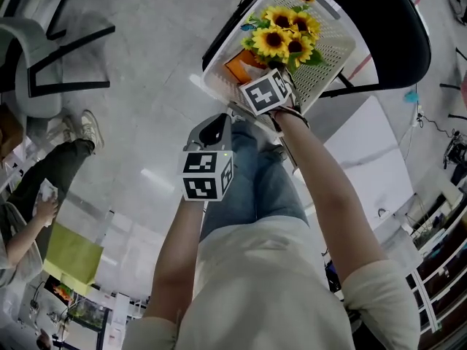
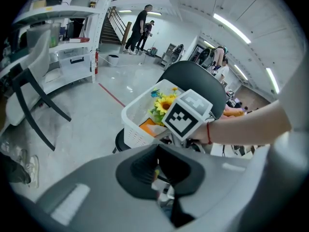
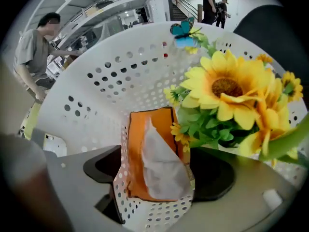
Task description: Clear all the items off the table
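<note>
The perforated white basket (image 3: 120,81) looks smooth plastic, the tissue (image 3: 161,163) soft crumpled paper, the floor (image 1: 146,86) glossy grey.

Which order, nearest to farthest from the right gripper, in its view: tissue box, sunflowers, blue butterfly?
1. Tissue box, between the open jaws.
2. Sunflowers, up and right of it.
3. Blue butterfly, top, by the basket far wall.

Black chair (image 1: 408,42), seated person (image 1: 51,172), white shelves (image 2: 72,57), staircase (image 2: 116,27)

Right gripper (image 3: 159,178), jaws apart, above the basket (image 1: 332,57); left gripper (image 2: 161,178), jaws apparently together, short of the basket.
</note>
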Available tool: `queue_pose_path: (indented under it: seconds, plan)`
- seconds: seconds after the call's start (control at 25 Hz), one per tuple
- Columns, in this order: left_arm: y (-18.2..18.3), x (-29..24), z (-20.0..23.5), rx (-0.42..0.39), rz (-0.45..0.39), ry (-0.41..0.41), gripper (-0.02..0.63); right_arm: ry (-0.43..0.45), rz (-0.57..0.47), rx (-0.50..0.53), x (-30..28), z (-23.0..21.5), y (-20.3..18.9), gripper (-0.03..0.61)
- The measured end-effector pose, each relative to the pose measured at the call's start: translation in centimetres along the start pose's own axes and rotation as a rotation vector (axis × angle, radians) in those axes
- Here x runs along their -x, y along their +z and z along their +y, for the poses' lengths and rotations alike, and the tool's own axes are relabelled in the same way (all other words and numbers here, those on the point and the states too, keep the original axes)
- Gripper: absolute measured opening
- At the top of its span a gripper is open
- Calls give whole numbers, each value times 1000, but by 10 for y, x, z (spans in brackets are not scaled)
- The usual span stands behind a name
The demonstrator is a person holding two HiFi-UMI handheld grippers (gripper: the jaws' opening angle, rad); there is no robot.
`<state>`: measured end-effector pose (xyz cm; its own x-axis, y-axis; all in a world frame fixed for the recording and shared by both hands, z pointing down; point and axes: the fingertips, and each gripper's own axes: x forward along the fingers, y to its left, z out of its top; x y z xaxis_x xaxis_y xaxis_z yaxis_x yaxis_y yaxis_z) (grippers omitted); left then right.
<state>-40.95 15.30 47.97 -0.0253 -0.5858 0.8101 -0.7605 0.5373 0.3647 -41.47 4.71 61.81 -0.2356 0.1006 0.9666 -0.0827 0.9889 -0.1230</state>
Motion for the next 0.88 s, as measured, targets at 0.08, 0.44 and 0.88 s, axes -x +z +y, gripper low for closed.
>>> queue_pose_path:
  seconds: [0.08, 0.44, 0.88]
  plan:
    - [1, 3, -4, -8, -4, -3, 9, -9, -10, 1, 11, -2, 1, 448]
    - [14, 21, -19, -42, -40, -16, 9, -29, -64, -6, 63, 0, -3, 441]
    - [34, 41, -39, -95, -73, -25, 9, -63, -190, -66, 141, 6, -5, 269]
